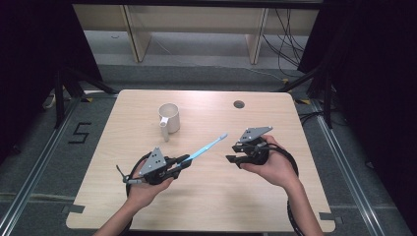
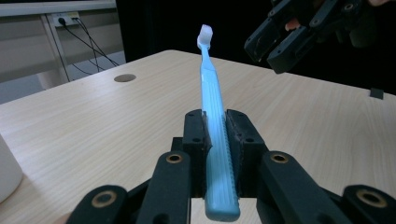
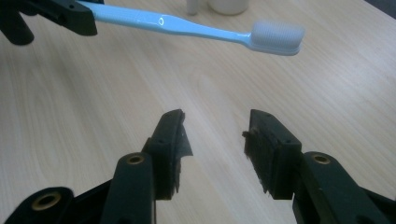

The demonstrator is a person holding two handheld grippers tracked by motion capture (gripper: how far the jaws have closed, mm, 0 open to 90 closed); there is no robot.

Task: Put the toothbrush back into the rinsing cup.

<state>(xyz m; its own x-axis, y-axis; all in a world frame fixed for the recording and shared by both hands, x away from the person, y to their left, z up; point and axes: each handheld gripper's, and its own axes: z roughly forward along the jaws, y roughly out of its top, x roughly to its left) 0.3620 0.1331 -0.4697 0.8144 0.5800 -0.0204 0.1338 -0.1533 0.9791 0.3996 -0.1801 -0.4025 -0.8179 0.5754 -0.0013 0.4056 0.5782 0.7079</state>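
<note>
A light blue toothbrush (image 1: 206,147) with white bristles is held above the table, its head pointing up and to the right. My left gripper (image 1: 184,161) is shut on its handle; in the left gripper view the toothbrush (image 2: 214,116) stands pinched between the two jaws. My right gripper (image 1: 234,153) hovers just right of the brush head, its jaws apart and empty. From the right gripper view the toothbrush (image 3: 196,28) runs across the top, bristles at the right, a little beyond the open right gripper (image 3: 215,135). In the left gripper view the right gripper (image 2: 275,46) hangs at the upper right.
A white mug (image 1: 169,117) stands on the wooden table (image 1: 206,196) behind the left gripper, with a small white upright object (image 1: 164,132) just in front of it. A round cable hole (image 1: 239,104) sits near the table's far edge. Black curtains flank the table.
</note>
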